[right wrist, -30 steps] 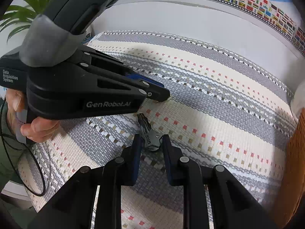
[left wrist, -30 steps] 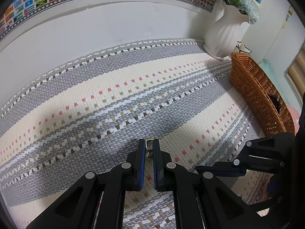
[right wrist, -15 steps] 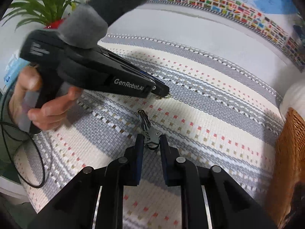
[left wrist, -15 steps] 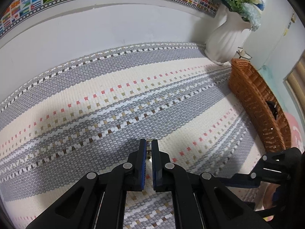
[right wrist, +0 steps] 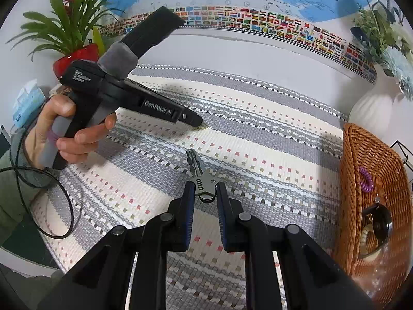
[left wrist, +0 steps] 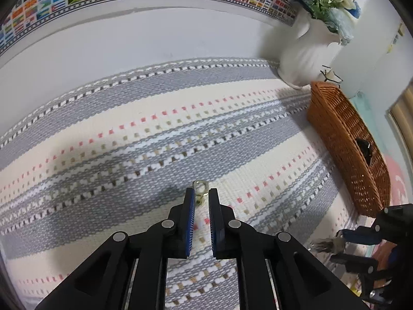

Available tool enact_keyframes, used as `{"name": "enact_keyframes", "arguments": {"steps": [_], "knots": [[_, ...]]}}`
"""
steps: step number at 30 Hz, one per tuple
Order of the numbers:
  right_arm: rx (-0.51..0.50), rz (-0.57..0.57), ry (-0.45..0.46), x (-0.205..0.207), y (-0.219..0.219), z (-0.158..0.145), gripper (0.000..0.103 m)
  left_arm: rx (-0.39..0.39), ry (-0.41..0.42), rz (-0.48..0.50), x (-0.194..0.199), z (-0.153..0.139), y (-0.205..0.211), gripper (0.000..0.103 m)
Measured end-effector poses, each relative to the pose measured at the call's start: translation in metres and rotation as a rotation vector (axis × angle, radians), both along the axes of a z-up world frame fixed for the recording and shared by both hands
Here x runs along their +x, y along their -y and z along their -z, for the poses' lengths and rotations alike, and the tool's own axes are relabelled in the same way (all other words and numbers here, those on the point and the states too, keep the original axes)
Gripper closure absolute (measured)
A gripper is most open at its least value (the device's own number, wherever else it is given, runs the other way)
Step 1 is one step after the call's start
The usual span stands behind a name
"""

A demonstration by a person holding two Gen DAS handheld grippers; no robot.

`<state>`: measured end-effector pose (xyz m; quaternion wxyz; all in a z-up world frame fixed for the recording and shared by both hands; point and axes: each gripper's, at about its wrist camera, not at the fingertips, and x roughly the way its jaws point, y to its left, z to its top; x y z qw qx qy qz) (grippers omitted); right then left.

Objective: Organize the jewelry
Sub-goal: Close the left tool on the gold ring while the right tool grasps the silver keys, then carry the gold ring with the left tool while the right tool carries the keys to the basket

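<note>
The left gripper (left wrist: 200, 196) is opening its narrow jaws around a small gold ring (left wrist: 200, 190) on the striped mat (left wrist: 129, 134) at lower centre; the right gripper (right wrist: 205, 193) pinches a grey hair clip (right wrist: 201, 178), basket (right wrist: 361, 160) at right edge

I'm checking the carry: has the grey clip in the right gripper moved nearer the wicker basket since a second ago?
Yes. The right gripper holds the grey clip, and the wicker basket now shows much more on the right, so it moved toward it.

Small gold ring (left wrist: 200, 190) lies on mat; grey hair clip (right wrist: 202, 180) clamped, raised.
</note>
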<state>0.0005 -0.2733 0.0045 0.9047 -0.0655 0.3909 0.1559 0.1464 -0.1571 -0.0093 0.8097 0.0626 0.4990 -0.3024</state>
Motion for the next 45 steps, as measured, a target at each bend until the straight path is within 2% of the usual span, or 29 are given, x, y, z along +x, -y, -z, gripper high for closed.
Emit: {"name": "enact_keyframes", "arguments": {"steps": [3,8,16,19,26,29,35,41,45], "knots": [[0.014,-0.002,-0.002,0.0,0.0,0.002,0.085,0.025,0.017,0.007,-0.003,0.002,0.002,0.093],[0.037,0.001,-0.007,0.002,0.006,0.006,0.085,0.02,0.001,0.014,-0.001,0.009,0.005,0.093],[0.058,0.003,-0.02,0.007,0.01,0.01,0.085,0.029,0.052,0.01,-0.002,0.012,0.008,0.095],[0.064,0.004,-0.017,0.006,0.01,0.01,0.085,-0.012,0.049,0.019,-0.003,0.009,0.006,0.095],[0.086,0.018,0.019,-0.003,0.019,-0.007,0.085,-0.161,0.014,0.059,-0.008,-0.013,-0.003,0.095],[0.098,0.032,0.056,-0.013,0.027,-0.02,0.085,-0.176,0.028,0.082,-0.015,-0.025,0.003,0.095],[0.118,0.071,0.142,-0.039,0.056,-0.047,0.085,-0.181,0.083,0.164,-0.04,-0.055,0.041,0.095],[0.083,0.169,0.21,-0.07,0.107,-0.078,0.085,-0.182,0.16,0.269,-0.072,-0.088,0.099,0.095],[0.034,0.307,0.175,-0.085,0.153,-0.085,0.085,-0.192,0.161,0.326,-0.083,-0.1,0.145,0.095]]}}
